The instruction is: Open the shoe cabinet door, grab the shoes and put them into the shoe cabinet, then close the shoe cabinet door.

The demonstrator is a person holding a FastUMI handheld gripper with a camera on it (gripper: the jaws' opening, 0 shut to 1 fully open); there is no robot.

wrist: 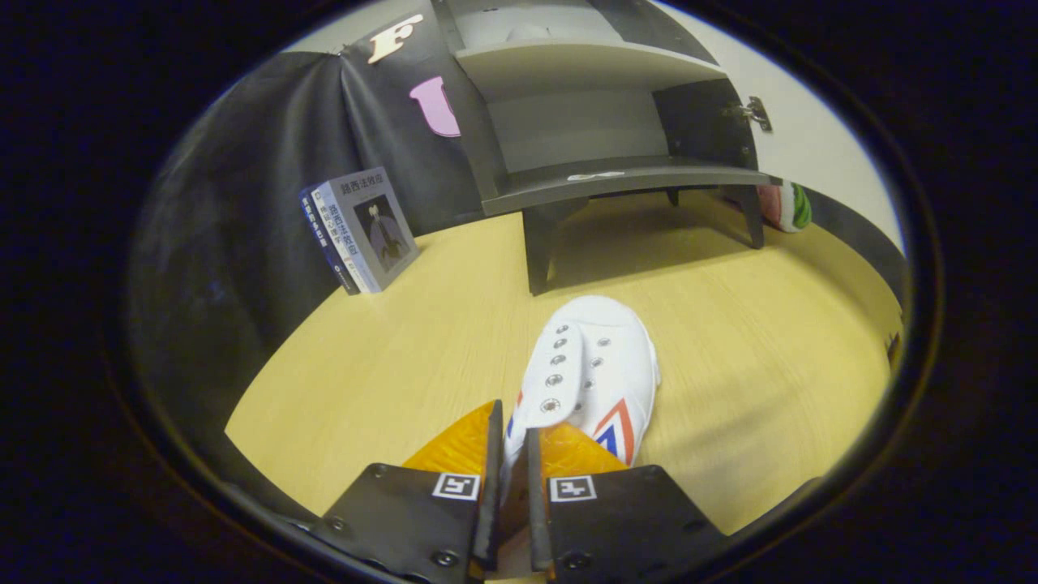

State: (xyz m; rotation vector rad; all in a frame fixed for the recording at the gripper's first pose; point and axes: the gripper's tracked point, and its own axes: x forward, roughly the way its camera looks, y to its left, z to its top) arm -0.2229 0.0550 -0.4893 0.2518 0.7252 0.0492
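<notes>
A white canvas shoe [596,369] with metal eyelets and a red-and-blue chevron on its side hangs ahead of my fingers, toe pointing away toward the cabinet. My gripper [512,442] is shut on the shoe's heel edge, with a thin strip of white canvas pinched between both fingers. Beyond the shoe stands the grey shoe cabinet [600,182] on short legs. Its door [803,138] is swung open to the right, and two bare shelves show inside. The shoe appears lifted a little above the wooden floor [389,357].
A few books [361,231] lean against the black cloth wall to the left of the cabinet. A red, white and green object [785,207] lies behind the cabinet's right leg. The pale wooden floor stretches between me and the cabinet.
</notes>
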